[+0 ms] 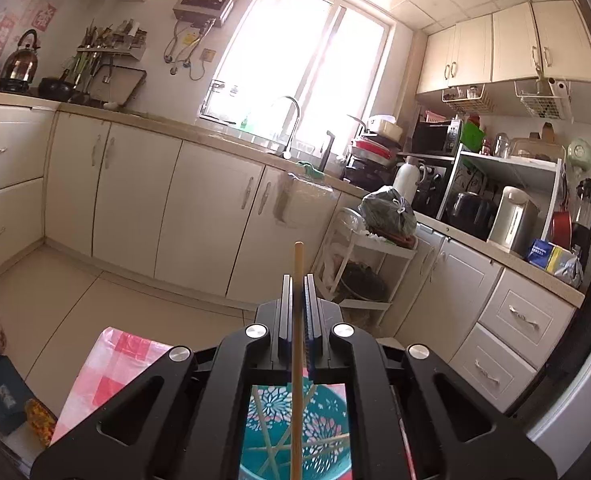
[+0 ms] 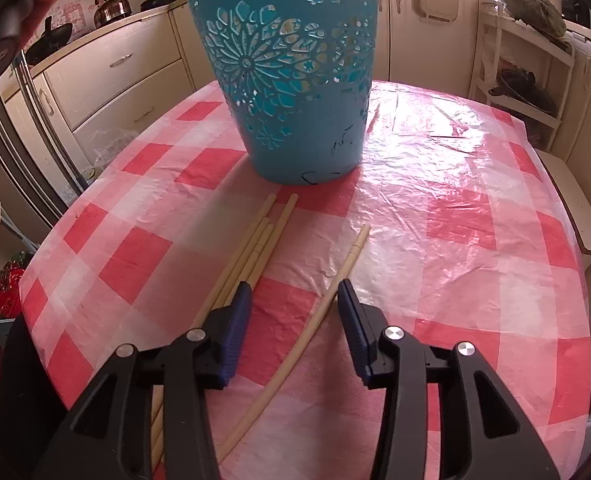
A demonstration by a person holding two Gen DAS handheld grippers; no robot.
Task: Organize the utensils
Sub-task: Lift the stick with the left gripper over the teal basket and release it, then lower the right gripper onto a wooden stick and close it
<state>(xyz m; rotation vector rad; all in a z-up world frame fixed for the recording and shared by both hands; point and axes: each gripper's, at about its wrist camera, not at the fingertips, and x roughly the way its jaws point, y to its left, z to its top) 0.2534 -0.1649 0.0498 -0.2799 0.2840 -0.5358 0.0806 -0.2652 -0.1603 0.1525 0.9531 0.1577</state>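
My left gripper (image 1: 298,280) is shut on a wooden chopstick (image 1: 298,340) and holds it upright above the teal cut-out basket (image 1: 319,420), which has several chopsticks inside. In the right wrist view the same basket (image 2: 291,80) stands on the red-and-white checked tablecloth (image 2: 455,220). My right gripper (image 2: 295,288) is open just above the table, its jaws on either side of a single chopstick (image 2: 327,304). A bundle of several chopsticks (image 2: 251,248) lies to its left, partly under the left finger.
Kitchen cabinets (image 1: 199,208), a sink under a bright window and a crowded counter (image 1: 495,208) lie beyond the table. A white rack (image 2: 523,80) stands behind the table's far right. A hand with the other gripper (image 2: 11,4) shows at top left.
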